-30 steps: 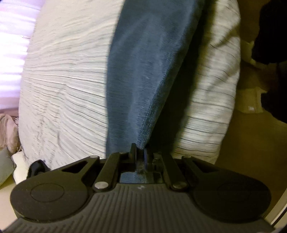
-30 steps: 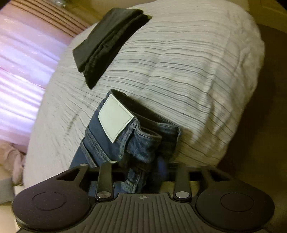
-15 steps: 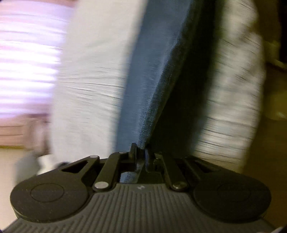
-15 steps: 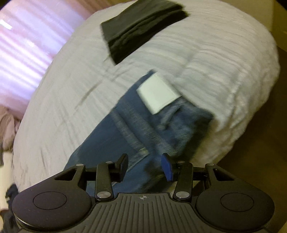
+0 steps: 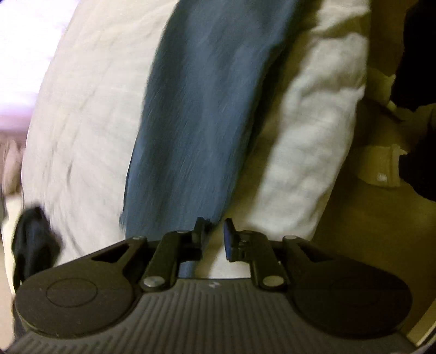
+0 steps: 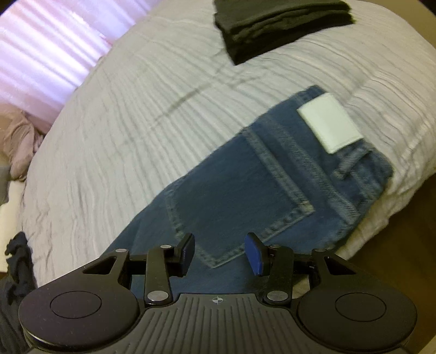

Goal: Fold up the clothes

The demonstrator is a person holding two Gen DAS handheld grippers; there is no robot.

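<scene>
Denim jeans (image 6: 245, 190) lie flat on the bed (image 6: 114, 130), over its pale ribbed cover, waistband end with white patch (image 6: 329, 122) near the bed's right edge, leg running back toward the cameras. Back pocket faces up in the right wrist view.

Right tongs (image 6: 220, 253) point steeply down over the pocket's lower corner, fingers apart, nothing between them, not touching the denim as far as the view shows. Blue pad shows on the right finger.

Left tongs (image 5: 214, 235) also pitch steeply down, over the hem end of the jeans (image 5: 201, 114). Jaws have just been opening; a small gap shows between them now, and the fabric edge sits at the left finger (image 5: 199, 231) and not clamped. Frame is motion-blurred, so contact there is unclear.

Edges: jeans run close along the bed's right side; bare floor (image 5: 354, 231) just beyond it. Wide open cover to the left of the jeans. Folded dark garment (image 6: 280, 24) sits at the far end of the bed, well apart from the jeans. Dark crumpled cloth (image 6: 16, 261) hangs at the near left edge. Pink curtain (image 6: 46, 51) beyond the bed's left side.
</scene>
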